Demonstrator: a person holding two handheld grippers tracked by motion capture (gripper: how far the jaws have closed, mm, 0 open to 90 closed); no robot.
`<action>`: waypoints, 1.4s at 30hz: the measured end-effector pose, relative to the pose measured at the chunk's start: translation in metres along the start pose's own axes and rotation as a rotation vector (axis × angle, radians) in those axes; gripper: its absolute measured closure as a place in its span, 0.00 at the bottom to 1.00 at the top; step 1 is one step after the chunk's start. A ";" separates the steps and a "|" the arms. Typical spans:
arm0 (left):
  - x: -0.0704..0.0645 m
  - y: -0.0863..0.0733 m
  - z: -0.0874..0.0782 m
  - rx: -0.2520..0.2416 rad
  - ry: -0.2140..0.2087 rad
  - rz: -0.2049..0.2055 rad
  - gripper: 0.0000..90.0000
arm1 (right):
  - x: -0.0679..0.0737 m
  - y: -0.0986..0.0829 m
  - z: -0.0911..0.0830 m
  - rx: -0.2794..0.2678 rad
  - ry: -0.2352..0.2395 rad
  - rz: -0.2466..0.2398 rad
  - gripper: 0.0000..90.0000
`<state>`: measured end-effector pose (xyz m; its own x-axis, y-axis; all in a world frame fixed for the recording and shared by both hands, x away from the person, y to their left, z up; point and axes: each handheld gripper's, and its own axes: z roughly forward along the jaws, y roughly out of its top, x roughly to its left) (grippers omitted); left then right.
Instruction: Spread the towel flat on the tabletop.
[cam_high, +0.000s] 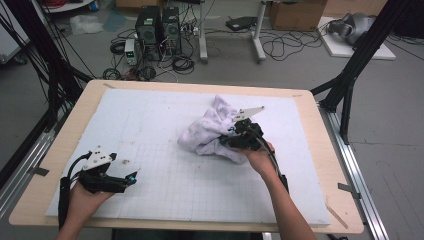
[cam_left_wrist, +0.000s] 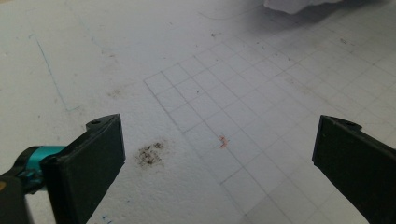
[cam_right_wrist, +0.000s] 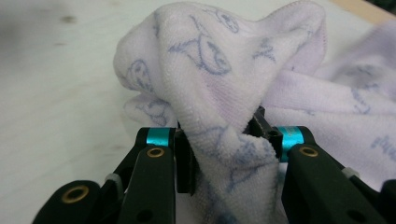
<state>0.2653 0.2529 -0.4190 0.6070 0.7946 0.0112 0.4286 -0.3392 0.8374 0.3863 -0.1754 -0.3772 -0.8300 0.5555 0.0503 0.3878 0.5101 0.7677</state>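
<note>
A crumpled pale lilac towel (cam_high: 212, 127) with blue printed figures lies right of the middle of the white gridded mat (cam_high: 165, 175). My right gripper (cam_high: 231, 138) is at the towel's near right side and is shut on a bunched fold of the towel (cam_right_wrist: 219, 140), which rises between its jaws in the right gripper view. My left gripper (cam_high: 131, 179) rests low over the mat near the front left, far from the towel. Its jaws stand wide apart over bare mat, and my left gripper (cam_left_wrist: 218, 154) is open with nothing in it.
The mat covers a wooden table (cam_high: 320, 150). A dark smudge (cam_left_wrist: 150, 154) and a small red mark (cam_left_wrist: 223, 141) sit on the mat between the left jaws. Computers (cam_high: 159, 30), cables and boxes stand on the floor beyond the table's far edge.
</note>
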 end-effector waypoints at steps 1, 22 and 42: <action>0.000 0.000 0.000 0.001 -0.001 0.001 0.03 | 0.015 0.002 -0.002 -0.009 0.047 -0.015 0.75; -0.029 0.027 0.023 -0.003 -0.125 0.073 0.13 | 0.055 -0.050 -0.024 -0.050 0.064 -0.061 0.38; -0.056 0.054 0.091 0.159 -0.326 0.202 0.95 | 0.051 -0.086 -0.011 0.089 0.109 -0.096 0.93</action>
<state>0.3151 0.1443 -0.4245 0.8588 0.5115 -0.0290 0.3621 -0.5658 0.7408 0.3063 -0.1976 -0.4335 -0.9016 0.4294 0.0520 0.3346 0.6163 0.7129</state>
